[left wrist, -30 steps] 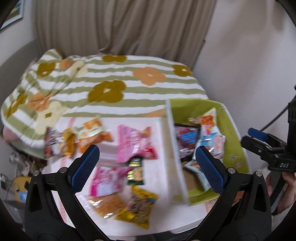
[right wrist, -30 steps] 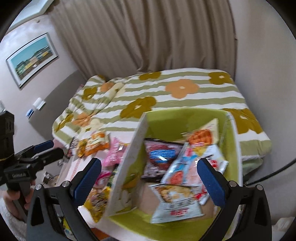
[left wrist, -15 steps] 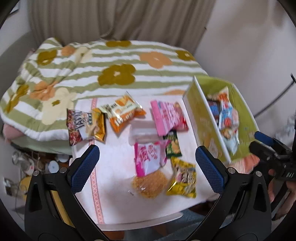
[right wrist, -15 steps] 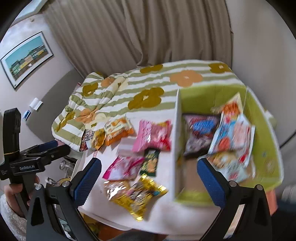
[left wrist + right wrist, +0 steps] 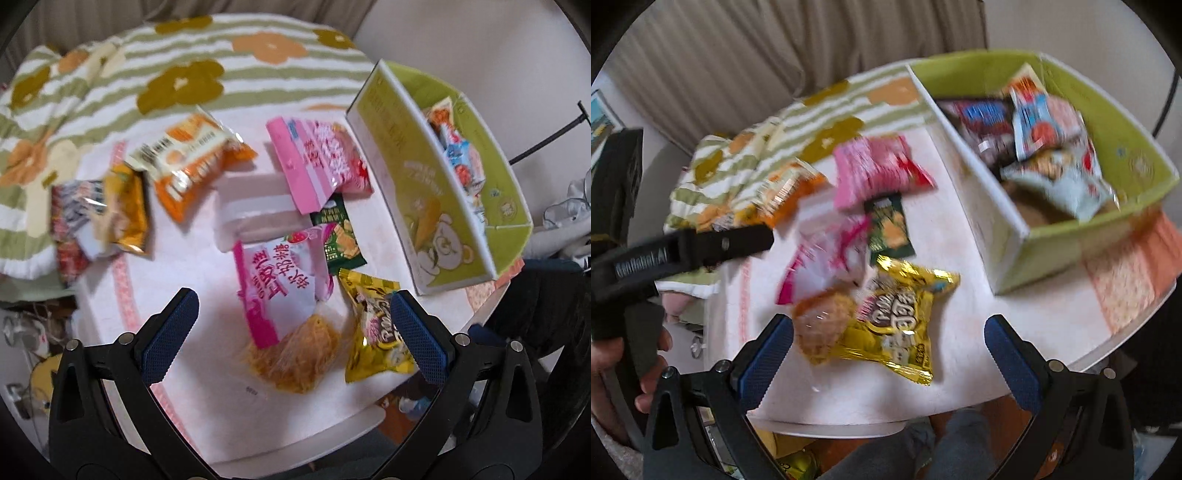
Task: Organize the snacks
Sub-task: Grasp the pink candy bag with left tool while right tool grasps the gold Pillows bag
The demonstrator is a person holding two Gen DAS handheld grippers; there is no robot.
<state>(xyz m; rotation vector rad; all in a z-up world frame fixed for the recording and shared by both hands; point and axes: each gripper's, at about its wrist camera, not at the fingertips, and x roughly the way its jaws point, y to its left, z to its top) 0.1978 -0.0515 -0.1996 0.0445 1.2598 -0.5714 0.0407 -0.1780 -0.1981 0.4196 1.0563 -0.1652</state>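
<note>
Several snack packets lie loose on a white table [image 5: 207, 387]. In the left wrist view I see a yellow packet [image 5: 373, 325], a clear bag of orange noodles [image 5: 299, 358], a pink-and-white packet [image 5: 280, 284], a small dark green packet [image 5: 338, 236], a pink packet [image 5: 317, 162] and an orange packet [image 5: 192, 162]. The green box [image 5: 410, 166] at the right holds several packets. My left gripper [image 5: 295, 332] is open and empty above the noodle bag. My right gripper [image 5: 888, 354] is open and empty above the yellow packet [image 5: 897, 317]. The box [image 5: 1119, 140] is at the upper right there.
A white tissue pack [image 5: 258, 210] lies mid-table. Two more packets [image 5: 99, 221] sit at the table's left edge. A striped floral bed [image 5: 177, 85] lies behind the table. The left gripper body [image 5: 683, 251] shows at the left of the right wrist view.
Both grippers have swung down and closer over the loose packets at the table's front. The box has shifted to the right of both views. Both stay open.
</note>
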